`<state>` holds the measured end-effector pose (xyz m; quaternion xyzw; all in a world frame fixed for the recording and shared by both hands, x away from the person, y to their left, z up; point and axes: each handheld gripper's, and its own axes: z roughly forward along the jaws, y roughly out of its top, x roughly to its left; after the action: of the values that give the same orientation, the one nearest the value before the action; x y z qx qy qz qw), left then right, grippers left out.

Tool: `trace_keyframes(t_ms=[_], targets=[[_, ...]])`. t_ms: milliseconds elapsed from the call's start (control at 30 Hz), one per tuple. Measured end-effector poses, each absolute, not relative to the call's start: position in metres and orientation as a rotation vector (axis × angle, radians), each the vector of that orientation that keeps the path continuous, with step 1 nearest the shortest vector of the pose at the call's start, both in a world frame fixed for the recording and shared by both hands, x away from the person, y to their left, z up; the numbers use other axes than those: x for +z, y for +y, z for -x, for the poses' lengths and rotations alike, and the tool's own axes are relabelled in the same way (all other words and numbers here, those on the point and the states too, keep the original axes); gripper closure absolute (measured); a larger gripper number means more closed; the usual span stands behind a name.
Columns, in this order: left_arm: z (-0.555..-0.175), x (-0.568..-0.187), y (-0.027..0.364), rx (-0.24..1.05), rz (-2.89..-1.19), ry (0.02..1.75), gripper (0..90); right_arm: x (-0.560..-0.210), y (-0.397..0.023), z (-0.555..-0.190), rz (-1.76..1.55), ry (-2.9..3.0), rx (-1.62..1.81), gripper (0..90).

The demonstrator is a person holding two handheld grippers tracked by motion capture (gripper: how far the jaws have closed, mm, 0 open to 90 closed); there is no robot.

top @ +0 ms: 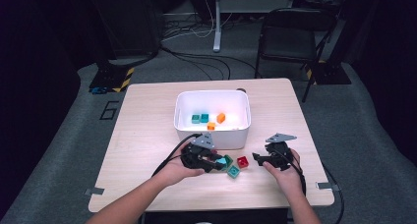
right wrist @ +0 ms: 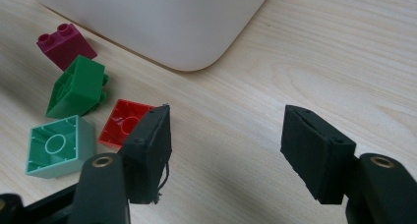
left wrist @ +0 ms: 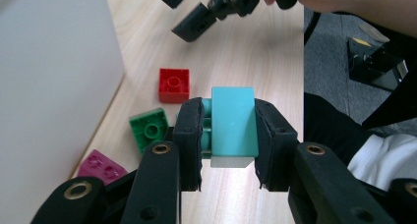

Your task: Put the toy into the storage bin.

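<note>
My left gripper (left wrist: 229, 117) is shut on a light turquoise brick (left wrist: 234, 120), lifted a little above the wooden table (top: 147, 135); in the high view this gripper (top: 220, 161) sits just in front of the white bin (top: 212, 135). On the table nearby lie a red brick (right wrist: 123, 123), a green brick (right wrist: 76, 89), a magenta brick (right wrist: 66, 44) and a mint brick (right wrist: 59, 145) turned hollow side up. My right gripper (right wrist: 226, 150) is open with nothing between its jaws, low over the table just right of the red brick (top: 242, 161).
The bin's floor holds two teal bricks (top: 200, 118) and two orange bricks (top: 221, 117). The bin's front wall (left wrist: 54, 76) stands close beside the loose bricks. A black folding chair (top: 290, 37) and cables lie beyond the table's far edge.
</note>
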<state>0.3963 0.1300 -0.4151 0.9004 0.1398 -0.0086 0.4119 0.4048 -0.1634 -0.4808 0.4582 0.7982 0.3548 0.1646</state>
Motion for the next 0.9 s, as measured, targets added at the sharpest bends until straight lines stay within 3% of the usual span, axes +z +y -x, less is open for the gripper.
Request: trace_keyframes(t_ms=[900], targets=[[-0.435,-0.360,0.134,0.061,-2.261,0.355,67.1,-0.481,-0.164,-0.405,-1.305,2.274,1.009,35.1]])
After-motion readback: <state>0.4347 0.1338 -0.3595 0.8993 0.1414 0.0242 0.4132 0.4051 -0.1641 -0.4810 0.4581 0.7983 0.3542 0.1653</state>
